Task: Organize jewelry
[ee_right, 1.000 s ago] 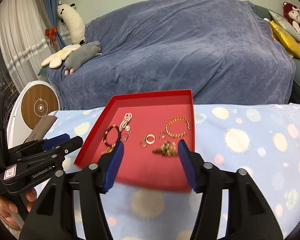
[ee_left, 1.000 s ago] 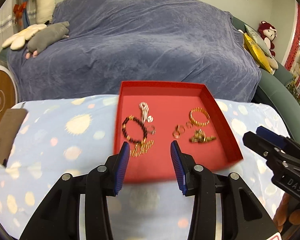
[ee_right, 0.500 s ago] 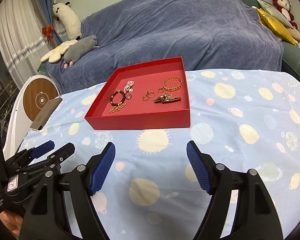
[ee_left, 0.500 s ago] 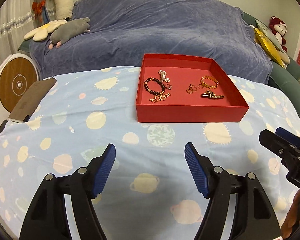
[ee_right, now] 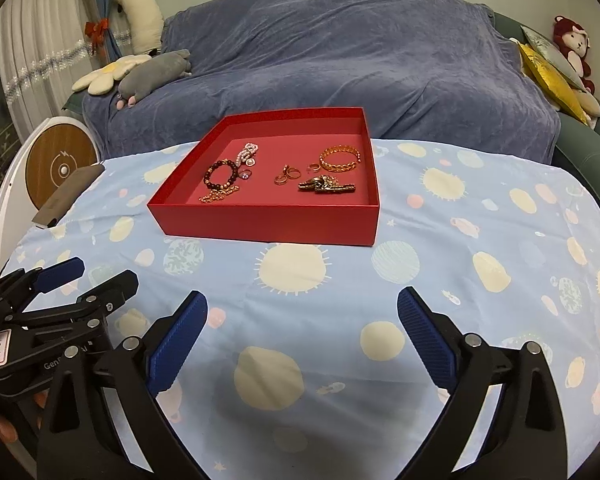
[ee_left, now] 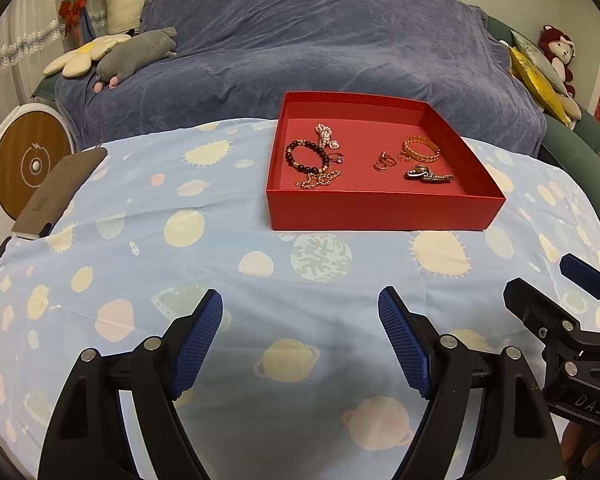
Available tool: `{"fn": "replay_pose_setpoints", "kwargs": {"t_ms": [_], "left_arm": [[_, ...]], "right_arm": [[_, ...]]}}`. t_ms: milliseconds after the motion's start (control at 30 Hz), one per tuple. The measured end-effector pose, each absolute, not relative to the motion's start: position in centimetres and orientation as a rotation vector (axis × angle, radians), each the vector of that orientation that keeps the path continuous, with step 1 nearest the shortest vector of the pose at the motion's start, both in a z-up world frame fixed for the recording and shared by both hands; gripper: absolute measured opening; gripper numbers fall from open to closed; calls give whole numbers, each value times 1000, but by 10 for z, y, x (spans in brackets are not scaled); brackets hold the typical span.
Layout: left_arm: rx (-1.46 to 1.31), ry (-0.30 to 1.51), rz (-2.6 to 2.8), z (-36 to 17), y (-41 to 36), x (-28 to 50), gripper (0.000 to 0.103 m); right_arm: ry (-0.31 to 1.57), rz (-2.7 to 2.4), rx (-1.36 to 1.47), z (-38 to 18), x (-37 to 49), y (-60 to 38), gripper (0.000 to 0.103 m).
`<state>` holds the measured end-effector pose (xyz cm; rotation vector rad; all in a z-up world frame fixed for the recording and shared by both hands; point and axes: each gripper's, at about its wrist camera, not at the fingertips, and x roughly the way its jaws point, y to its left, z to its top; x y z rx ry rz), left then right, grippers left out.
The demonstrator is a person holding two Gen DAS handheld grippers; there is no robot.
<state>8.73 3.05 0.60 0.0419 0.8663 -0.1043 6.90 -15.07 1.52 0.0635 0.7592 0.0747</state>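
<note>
A red tray [ee_left: 384, 212] [ee_right: 268, 222] rests on the blue planet-print cloth, well ahead of both grippers. Inside lie a dark bead bracelet [ee_left: 306, 155] [ee_right: 221, 174], a pearl piece [ee_left: 325, 135] [ee_right: 249, 152], a gold chain [ee_left: 318, 179] [ee_right: 218, 195], small rings [ee_left: 384, 161] [ee_right: 286, 174], a gold bangle [ee_left: 420, 149] [ee_right: 339, 159] and a dark brooch [ee_left: 427, 174] [ee_right: 326, 185]. My left gripper [ee_left: 301, 338] [ee_right: 88, 276] hangs over the near cloth, jaws opening, nothing between them. My right gripper [ee_right: 302, 338] [ee_left: 548, 284] is likewise near the front edge, jaws opening and empty.
A brown flat case [ee_left: 60, 192] [ee_right: 70, 196] lies at the cloth's left edge beside a round wooden-faced device [ee_left: 30, 164]. Behind the table stands a sofa under a blue cover [ee_left: 300, 48], with plush toys [ee_left: 116, 56] at left and cushions [ee_left: 536, 68] at right.
Both grippers drew back from the red tray toward the near edge and sank, so the tray now sits farther away. Both pairs of jaws spread wider.
</note>
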Motion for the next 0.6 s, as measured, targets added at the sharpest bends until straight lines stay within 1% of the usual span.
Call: {"fn": "replay_pose_setpoints", "kwargs": {"t_ms": [200, 300, 600], "left_arm": [[41, 864, -91, 6, 31, 85, 78], [43, 859, -88, 7, 29, 84, 82], [50, 856, -89, 8, 23, 83, 83]], "right_arm": [[760, 67, 65, 13, 64, -149, 96], [755, 67, 50, 13, 62, -146, 97], [745, 58, 23, 14, 58, -143, 98]]}}
